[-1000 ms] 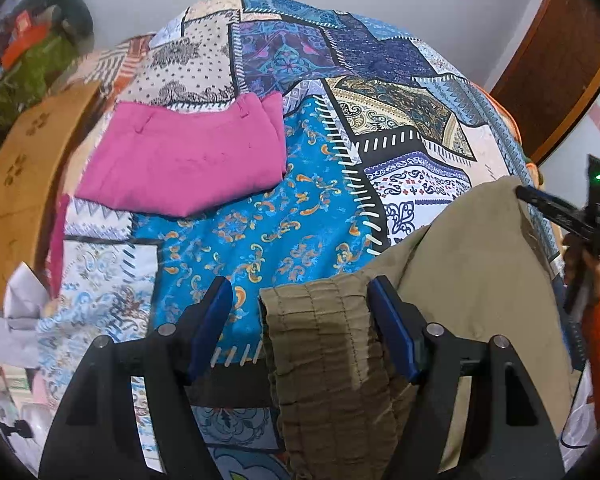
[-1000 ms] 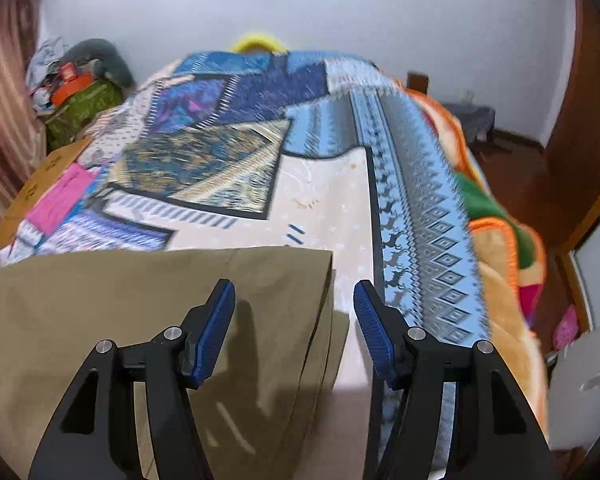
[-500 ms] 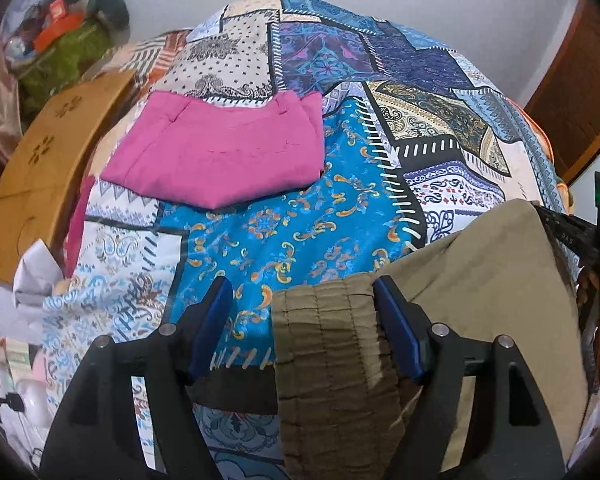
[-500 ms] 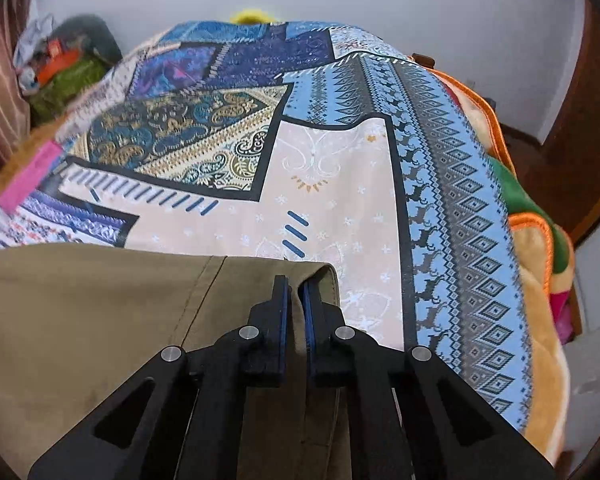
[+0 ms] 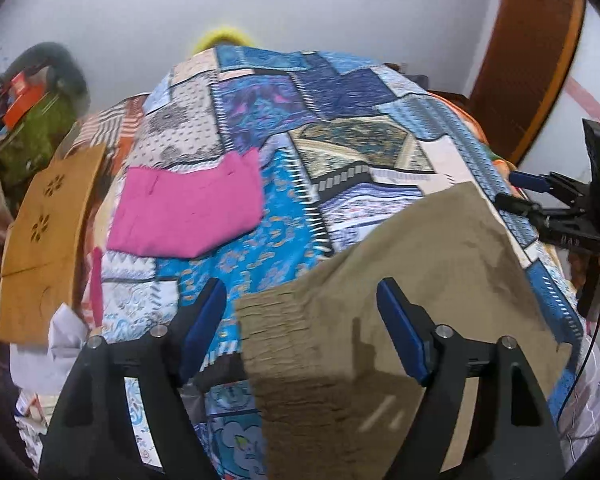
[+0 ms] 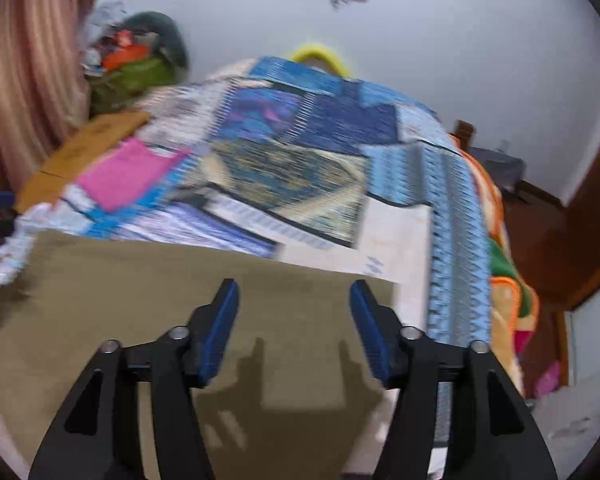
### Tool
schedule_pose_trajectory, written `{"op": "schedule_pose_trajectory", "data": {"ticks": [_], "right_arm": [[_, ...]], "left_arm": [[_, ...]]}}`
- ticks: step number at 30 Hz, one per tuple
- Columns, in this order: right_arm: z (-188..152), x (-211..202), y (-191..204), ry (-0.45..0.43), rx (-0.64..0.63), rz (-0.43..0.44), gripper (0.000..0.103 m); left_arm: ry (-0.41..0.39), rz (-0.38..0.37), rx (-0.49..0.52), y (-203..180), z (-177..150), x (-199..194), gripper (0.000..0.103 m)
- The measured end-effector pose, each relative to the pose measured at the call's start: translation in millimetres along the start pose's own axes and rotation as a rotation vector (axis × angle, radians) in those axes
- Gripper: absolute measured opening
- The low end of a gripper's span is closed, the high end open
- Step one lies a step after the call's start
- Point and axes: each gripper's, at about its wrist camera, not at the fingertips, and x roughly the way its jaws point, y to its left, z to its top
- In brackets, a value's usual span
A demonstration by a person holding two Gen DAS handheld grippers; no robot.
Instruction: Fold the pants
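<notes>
**Olive pants flat on bed, both grippers released**

A folded pair of olive-khaki woven pants (image 5: 400, 280) is seen lying flat on a patchwork-printed bedspread in blues and creams (image 5: 284, 128), at the near edge of the bed. A gathered, ribbed elastic waistband is noted at the pants' left end; the rest is smooth cloth with straight edges and a squared far corner.

The left gripper (image 5: 300, 320), black with blue pads, is held above the waistband, jaws spread, having just been opening further; nothing is pinched. The right gripper (image 6: 294, 320) is likewise parted above the pants' right end, jaws just reopened, cloth below them but not gripped.

A folded magenta garment (image 5: 188, 216) lies farther back on the bedspread, well apart.

The right wrist view is motion-blurred; bedspread patterns are smeared. The pants' near edge is cut off behind the gripper bodies.
</notes>
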Motion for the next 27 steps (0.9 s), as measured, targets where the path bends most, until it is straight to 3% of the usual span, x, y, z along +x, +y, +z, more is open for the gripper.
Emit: {"op": "schedule_pose_trajectory", "data": {"ticks": [3,6,12,13,16,27], "right_arm": [[1,-3,26,-0.016,0.014,0.105,0.070],[0,14,47,0.041,0.024,0.181,0.070],[-23,62,79,0.260,-0.008,0.267,0.070],[-30,67,82,0.285,-0.012,0.262,0.070],[-40,57,83,0.250,-0.021,0.250,0.070],[-81,10,70,0.257,-0.004,0.201,0.070]], "left_arm": [[0.011,-0.010,0.015,-12,4,7,0.079],[0.045,-0.032,0.033,-20,2,21,0.079],[0.194,-0.075,0.028,-29,-20,60,0.079],[0.201,-0.049,0.049,-32,-27,64,0.079],[0.158,0.015,0.135,-42,-45,57,0.083],[0.126,0.028,0.106,-37,-77,24,0.084]]}}
